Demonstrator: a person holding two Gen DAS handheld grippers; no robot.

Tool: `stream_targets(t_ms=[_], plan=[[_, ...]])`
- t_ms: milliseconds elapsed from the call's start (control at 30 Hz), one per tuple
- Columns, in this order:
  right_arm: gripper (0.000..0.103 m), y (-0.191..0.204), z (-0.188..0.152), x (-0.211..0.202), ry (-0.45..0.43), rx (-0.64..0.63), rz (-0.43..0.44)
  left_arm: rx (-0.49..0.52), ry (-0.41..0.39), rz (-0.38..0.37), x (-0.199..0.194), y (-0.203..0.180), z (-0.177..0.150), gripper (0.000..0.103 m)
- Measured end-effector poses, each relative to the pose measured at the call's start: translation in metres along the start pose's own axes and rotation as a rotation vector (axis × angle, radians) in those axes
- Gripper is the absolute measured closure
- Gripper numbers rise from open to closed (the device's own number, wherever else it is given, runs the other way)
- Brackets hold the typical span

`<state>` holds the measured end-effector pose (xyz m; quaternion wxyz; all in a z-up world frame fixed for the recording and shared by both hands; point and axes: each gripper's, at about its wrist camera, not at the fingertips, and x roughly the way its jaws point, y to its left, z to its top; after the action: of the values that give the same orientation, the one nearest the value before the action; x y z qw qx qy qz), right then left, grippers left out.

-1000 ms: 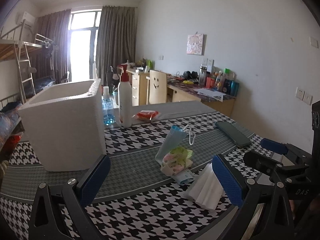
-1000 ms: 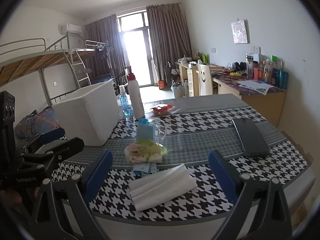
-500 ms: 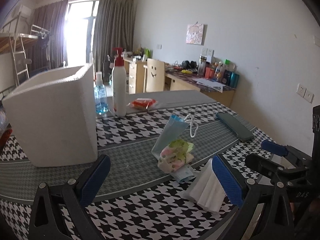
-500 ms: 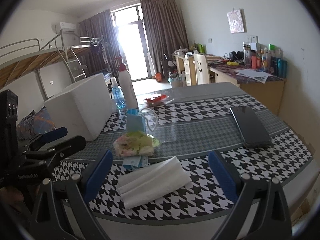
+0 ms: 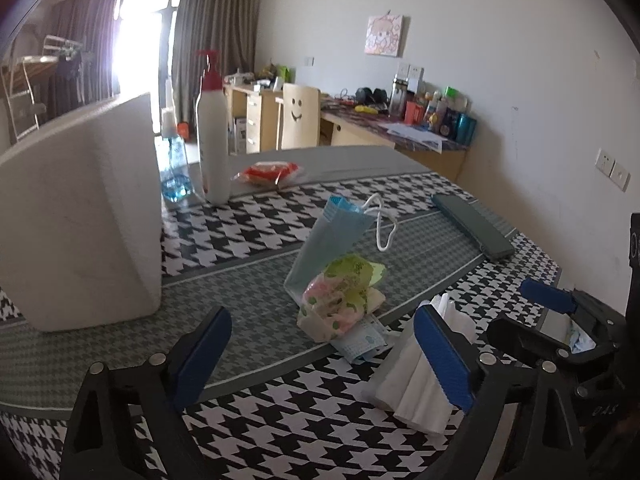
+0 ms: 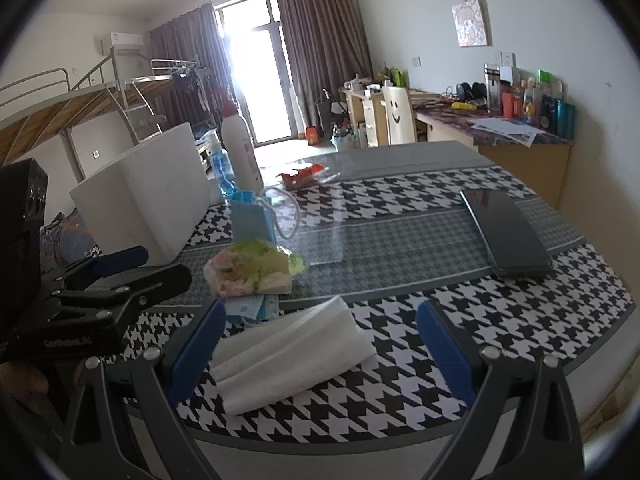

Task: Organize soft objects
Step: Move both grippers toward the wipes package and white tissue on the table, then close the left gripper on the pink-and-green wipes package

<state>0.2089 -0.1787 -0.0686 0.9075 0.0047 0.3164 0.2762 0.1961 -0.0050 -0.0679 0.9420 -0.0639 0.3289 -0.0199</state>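
Observation:
A white stack of tissues (image 6: pixel 292 356) lies near the table's front edge, between the open jaws of my right gripper (image 6: pixel 318 350); it also shows in the left wrist view (image 5: pixel 416 380). Behind it lies a floral tissue pack (image 5: pixel 340 296) (image 6: pixel 250 268) on top of a small blue packet (image 6: pixel 252 308). A blue face mask (image 5: pixel 326 240) (image 6: pixel 252 216) leans up behind the pack. A white foam box (image 5: pixel 80 216) (image 6: pixel 148 196) stands at the left. My left gripper (image 5: pixel 322 356) is open and empty, low over the table in front of the pack.
A pump bottle (image 5: pixel 212 140), a blue spray bottle (image 5: pixel 174 168) and a red packet (image 5: pixel 266 170) stand behind the box. A dark phone (image 6: pixel 506 232) lies at the right. The table (image 6: pixel 400 248) has a houndstooth cloth under glass. Desks and a chair stand behind.
Both grippers have moved forward and lower toward the table. The tissue stack now sits between the right gripper's jaws. The objects have not moved.

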Motion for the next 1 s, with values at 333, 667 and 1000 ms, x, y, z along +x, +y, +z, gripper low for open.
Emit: stream_targets(t_ms=[333,667,1000], plan=[[0.005,-0.007,-0.005,0.007,0.042,0.007,0.006,-0.022,0.048,0.034,0.020,0.002,0.003,0.016],[0.005,-0.009,-0.008,0.013,0.062,0.010,0.019,-0.029,0.079,0.045,0.034,0.002,0.002,0.027],[0.005,-0.010,-0.009,0.023,0.084,0.016,0.021,-0.053,0.110,0.030,0.048,0.007,0.003,0.043]])
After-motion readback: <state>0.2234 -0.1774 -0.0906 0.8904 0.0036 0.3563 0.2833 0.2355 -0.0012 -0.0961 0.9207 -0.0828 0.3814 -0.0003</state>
